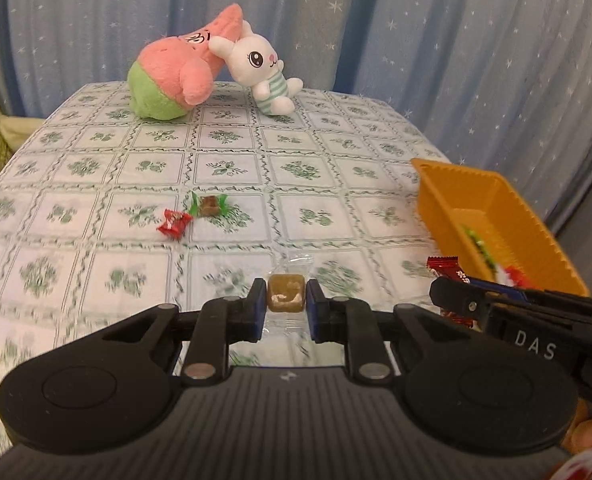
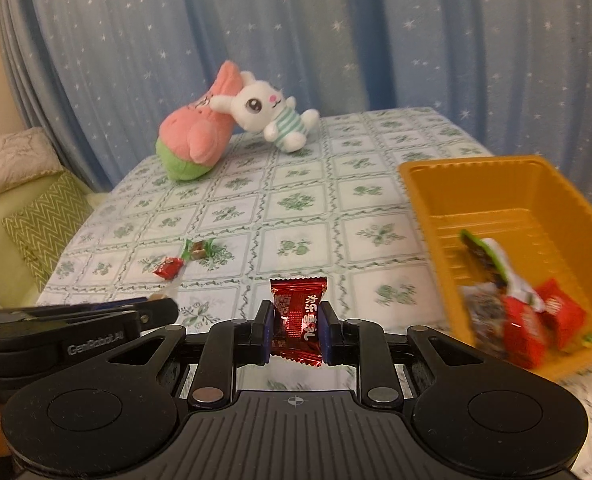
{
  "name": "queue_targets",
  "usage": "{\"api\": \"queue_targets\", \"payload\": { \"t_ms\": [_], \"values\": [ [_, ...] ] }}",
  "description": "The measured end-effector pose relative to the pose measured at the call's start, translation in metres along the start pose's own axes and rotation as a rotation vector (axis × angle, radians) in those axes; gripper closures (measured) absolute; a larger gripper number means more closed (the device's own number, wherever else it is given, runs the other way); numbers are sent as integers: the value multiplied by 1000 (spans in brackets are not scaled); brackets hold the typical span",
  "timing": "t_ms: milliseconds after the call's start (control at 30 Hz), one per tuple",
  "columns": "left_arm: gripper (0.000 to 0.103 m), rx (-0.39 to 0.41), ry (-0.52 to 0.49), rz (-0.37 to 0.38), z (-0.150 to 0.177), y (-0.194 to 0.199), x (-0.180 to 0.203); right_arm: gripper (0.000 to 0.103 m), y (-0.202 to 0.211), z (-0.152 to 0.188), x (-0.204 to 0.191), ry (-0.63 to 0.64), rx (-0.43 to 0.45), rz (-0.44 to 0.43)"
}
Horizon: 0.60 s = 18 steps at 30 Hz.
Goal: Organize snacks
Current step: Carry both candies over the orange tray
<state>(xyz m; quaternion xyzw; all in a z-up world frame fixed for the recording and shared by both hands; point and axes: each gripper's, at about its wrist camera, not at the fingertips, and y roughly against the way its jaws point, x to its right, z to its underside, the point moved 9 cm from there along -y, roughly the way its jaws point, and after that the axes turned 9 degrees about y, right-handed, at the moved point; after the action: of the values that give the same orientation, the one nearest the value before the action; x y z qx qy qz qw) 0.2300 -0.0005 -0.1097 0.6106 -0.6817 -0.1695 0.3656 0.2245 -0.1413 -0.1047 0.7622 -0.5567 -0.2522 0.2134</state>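
My left gripper [image 1: 286, 300] is shut on a brown candy in a clear wrapper [image 1: 286, 295], held above the tablecloth. In the right wrist view my right gripper [image 2: 296, 322] is shut on a dark red foil candy [image 2: 299, 320], also off the cloth. An orange tray [image 2: 427, 200] stands to the right and holds several wrapped snacks [image 2: 523, 320]. On the cloth further out lie a small red candy [image 1: 174, 223] and a green-wrapped brown candy [image 1: 209, 206]. The right gripper's side [image 1: 495, 306] shows at the right of the left wrist view.
A pink and green plush [image 1: 176, 76] and a white rabbit plush [image 1: 262, 70] lean together at the far edge of the table [image 1: 96, 140]. Blue starred curtains hang behind. Cushions [image 2: 40, 216] lie to the left of the table.
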Motion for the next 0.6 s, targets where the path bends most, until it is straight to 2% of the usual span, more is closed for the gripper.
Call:
{"api": "queue_targets", "payload": {
  "t_ms": [333, 600],
  "values": [
    [85, 21, 15, 19, 17, 55, 40, 80, 71, 3, 25, -16, 54, 46],
    [85, 29, -26, 57, 29, 82, 80, 80, 109, 7, 54, -35, 82, 91]
  ]
}}
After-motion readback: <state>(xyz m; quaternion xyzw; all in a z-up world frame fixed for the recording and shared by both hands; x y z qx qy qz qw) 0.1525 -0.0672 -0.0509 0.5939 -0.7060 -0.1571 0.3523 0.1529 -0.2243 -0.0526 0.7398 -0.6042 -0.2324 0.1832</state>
